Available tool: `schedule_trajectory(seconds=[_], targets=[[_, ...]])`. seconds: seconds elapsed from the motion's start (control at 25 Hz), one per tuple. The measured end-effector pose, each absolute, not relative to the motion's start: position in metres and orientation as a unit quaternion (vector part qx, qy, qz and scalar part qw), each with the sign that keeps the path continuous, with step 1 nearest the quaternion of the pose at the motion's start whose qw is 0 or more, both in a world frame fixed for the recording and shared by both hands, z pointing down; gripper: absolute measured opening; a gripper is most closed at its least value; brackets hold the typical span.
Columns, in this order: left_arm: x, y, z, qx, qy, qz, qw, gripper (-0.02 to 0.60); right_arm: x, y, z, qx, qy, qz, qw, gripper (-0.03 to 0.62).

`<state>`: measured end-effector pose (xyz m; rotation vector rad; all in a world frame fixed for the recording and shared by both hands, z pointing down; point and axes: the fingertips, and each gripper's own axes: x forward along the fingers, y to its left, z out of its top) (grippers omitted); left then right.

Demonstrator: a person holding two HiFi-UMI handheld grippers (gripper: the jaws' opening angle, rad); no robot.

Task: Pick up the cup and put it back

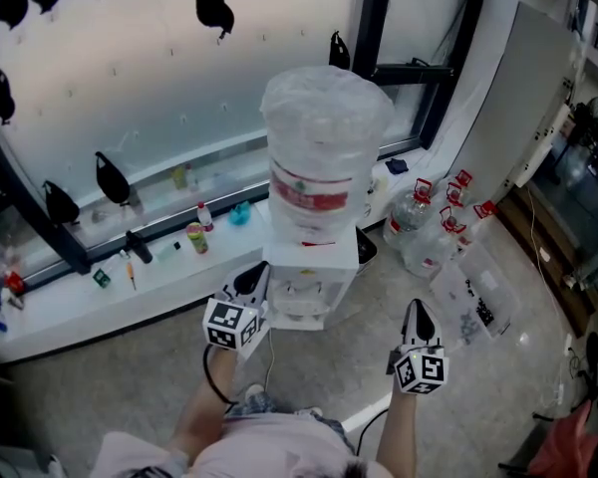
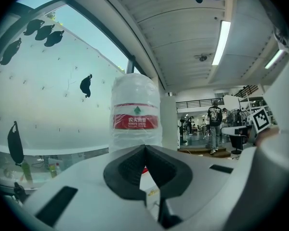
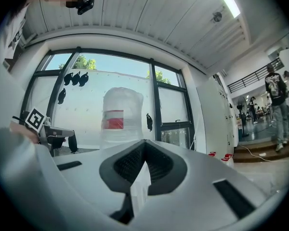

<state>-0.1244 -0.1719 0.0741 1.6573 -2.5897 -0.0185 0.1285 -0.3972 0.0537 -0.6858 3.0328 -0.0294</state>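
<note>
No cup can be made out for certain in any view. If one is there, it probably sits in the shadowed tap recess of the white water dispenser, straight ahead of both grippers, which point level at it. The left gripper is just beside the dispenser's lower left corner and so is the nearer. The right gripper is well apart to the right, over bare floor. Both have their jaws together with nothing between them. The film-wrapped water bottle stands upright on top. Spare jugs and a clear plastic box lie to the right, out of the way.
</note>
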Motion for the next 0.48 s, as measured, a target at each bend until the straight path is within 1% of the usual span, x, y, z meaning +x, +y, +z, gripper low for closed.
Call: schedule_trajectory(seconds=[0.48], targets=[[-0.127, -0.1756, 0.082, 0.533, -0.845, -0.01, 0.043, 0.025, 0.1197, -0.402, 0.0599, -0.208, 0.978, -0.016, 0.011, 0.015]])
